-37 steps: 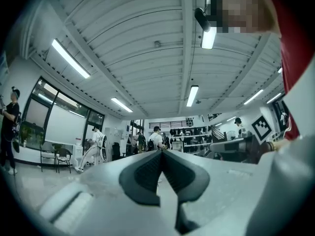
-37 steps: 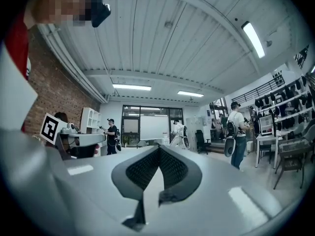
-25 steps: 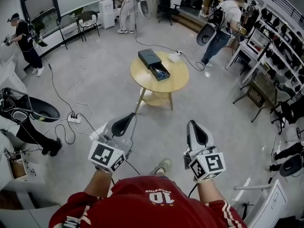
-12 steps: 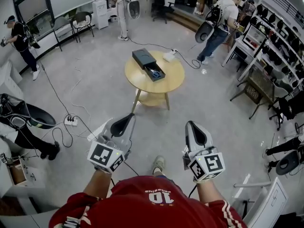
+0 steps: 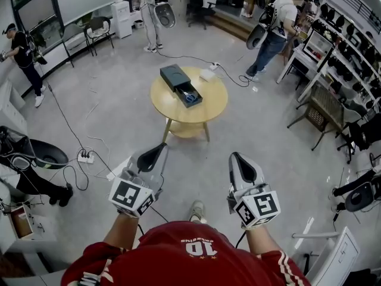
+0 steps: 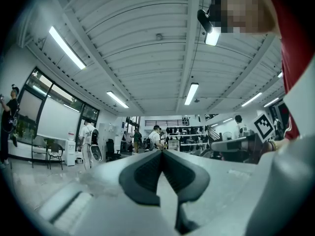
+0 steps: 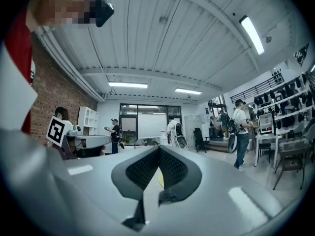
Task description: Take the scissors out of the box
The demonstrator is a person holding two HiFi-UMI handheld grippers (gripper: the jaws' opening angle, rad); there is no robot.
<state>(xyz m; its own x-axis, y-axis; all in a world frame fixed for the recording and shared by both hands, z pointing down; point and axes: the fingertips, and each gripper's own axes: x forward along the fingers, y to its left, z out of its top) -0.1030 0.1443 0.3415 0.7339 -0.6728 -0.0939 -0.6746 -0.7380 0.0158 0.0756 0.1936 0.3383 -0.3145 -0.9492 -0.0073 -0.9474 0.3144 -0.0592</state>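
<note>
A dark open box (image 5: 181, 86) lies on a round wooden table (image 5: 208, 106) some way ahead of me across the floor. Blue-handled scissors (image 5: 189, 97) show inside its near end. Both grippers are held level in front of my body, well short of the table. My left gripper (image 5: 159, 148) is shut with nothing in it, its pads meeting at the tip (image 6: 161, 152). Empty as well, my right gripper (image 5: 236, 158) has its jaws pressed together (image 7: 159, 149). A sliver of the yellow table edge shows past the right jaws.
A white object (image 5: 209, 74) sits at the table's far edge, with a cable trailing off. A power strip (image 5: 83, 157) and loose cables lie on the floor at left. Several people stand around the room. Shelves and chairs line the right side.
The table with the box has drifted left and a little nearer in the head view as I walk toward it. Both grippers stay shut and keep their place before me.
</note>
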